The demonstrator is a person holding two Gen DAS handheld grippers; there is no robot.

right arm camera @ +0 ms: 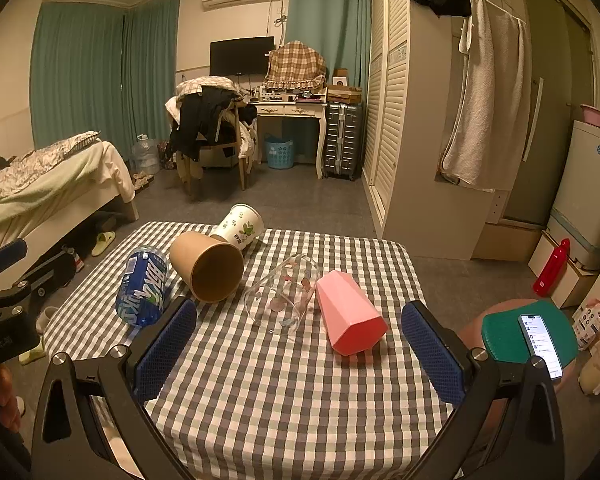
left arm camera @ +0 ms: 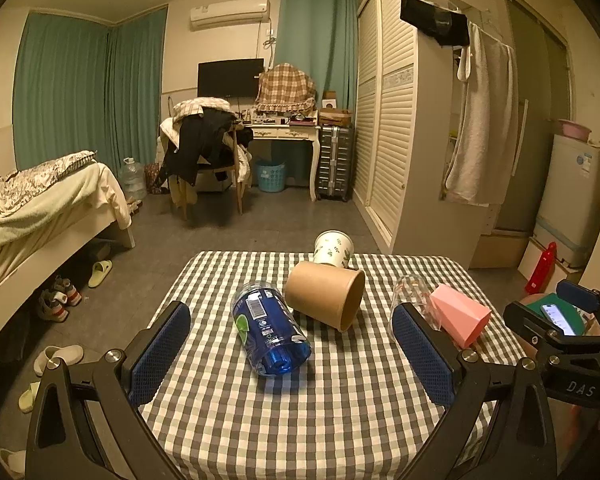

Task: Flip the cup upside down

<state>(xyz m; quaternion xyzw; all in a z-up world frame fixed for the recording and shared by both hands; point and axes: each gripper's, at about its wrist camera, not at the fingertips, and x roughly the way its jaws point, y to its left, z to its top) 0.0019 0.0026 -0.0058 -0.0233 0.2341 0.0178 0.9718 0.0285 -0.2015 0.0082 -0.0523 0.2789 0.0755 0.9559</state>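
Observation:
Several cups lie on their sides on the checked table [left arm camera: 300, 420] [right arm camera: 292, 400]: a brown paper cup [left arm camera: 326, 294] [right arm camera: 206, 266], a white floral cup [left arm camera: 334, 249] [right arm camera: 240, 226], a clear glass [left arm camera: 414, 296] [right arm camera: 284, 294], a pink faceted cup [left arm camera: 460, 318] [right arm camera: 350, 320] and a blue bottle [left arm camera: 270, 330] [right arm camera: 144, 288]. My left gripper [left arm camera: 292, 354] is open and empty, near the blue bottle. My right gripper [right arm camera: 300, 350] is open and empty, in front of the glass and the pink cup.
A bed [left arm camera: 40, 208] stands on the left, with shoes [left arm camera: 56, 300] on the floor. A stool with a green pad and a phone [right arm camera: 540, 344] is right of the table. A wardrobe [left arm camera: 400, 120] and a red bottle [right arm camera: 552, 266] are at the right.

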